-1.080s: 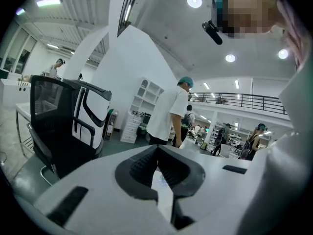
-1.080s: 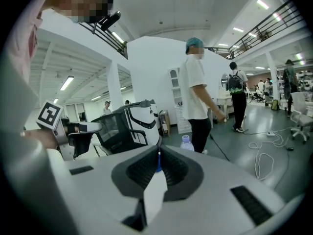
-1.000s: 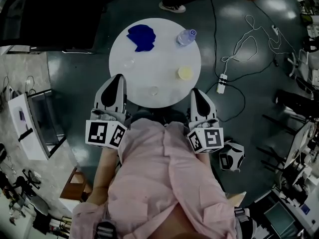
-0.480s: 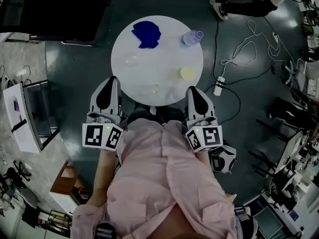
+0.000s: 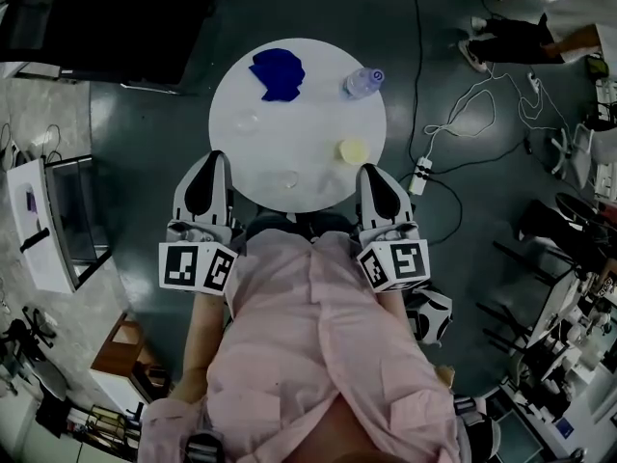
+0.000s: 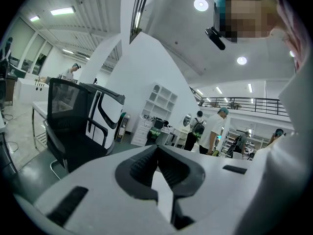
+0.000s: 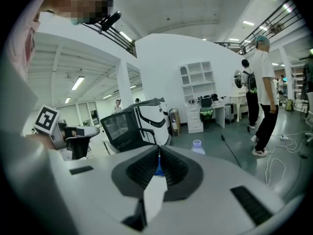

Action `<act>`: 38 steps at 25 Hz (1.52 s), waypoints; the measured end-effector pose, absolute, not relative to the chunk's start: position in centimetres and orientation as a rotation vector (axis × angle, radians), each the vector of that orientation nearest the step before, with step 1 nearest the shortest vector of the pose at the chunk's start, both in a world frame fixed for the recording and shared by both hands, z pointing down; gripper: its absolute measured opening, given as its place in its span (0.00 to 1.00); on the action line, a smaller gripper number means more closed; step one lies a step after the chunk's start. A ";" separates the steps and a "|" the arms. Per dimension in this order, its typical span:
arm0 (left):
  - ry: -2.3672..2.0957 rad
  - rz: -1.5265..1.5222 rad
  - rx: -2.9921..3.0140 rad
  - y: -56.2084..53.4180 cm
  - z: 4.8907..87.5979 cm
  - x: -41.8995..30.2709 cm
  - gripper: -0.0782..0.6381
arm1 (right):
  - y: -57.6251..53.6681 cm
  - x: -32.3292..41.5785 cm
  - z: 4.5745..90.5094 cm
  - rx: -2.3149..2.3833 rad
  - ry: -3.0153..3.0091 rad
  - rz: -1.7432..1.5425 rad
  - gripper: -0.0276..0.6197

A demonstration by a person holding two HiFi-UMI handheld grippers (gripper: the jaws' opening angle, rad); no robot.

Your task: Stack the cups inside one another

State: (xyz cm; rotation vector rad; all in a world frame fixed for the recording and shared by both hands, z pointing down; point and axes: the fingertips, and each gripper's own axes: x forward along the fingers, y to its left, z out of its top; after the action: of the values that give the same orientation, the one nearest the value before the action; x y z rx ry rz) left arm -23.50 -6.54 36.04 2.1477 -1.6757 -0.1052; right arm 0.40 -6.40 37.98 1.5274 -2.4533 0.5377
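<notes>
Cups [image 5: 353, 149] apart on round white table [image 5: 313, 90]

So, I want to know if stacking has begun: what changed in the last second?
A passer-by beyond the table walked off to the right. The yellow cup, two clear cups, bottle and blue cloth lie as before; left tongs and right tongs stay shut, empty, at the near edge.

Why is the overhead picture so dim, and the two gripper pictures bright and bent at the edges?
Head view: dark overall, only the white round table stands out, its clear cups barely show. Left gripper view: wide-angle lens bows lines, corners black, ceiling lamps glare. Right gripper view: same bowing and black corners.
</notes>
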 end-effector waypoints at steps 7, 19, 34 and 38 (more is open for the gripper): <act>-1.666 -0.092 2.168 -7.2 35.7 -21.7 0.13 | -7.3 1.7 38.1 1.537 -2.470 0.568 0.09; -1.686 -0.077 2.171 -7.0 35.6 -20.6 0.13 | -7.9 2.6 38.4 1.533 -2.499 0.578 0.09; -1.721 -0.080 2.147 -5.9 35.5 -21.0 0.13 | -7.7 2.1 38.4 1.501 -2.529 0.586 0.09; -1.723 -0.083 2.145 -5.9 35.5 -21.2 0.13 | -7.8 2.0 38.3 1.496 -2.531 0.574 0.09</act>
State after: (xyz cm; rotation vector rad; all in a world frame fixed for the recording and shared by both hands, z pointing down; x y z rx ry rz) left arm -21.20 -5.94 35.50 2.1447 -1.7229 -0.0827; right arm 1.98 -7.80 38.28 1.4965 -2.5309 0.5739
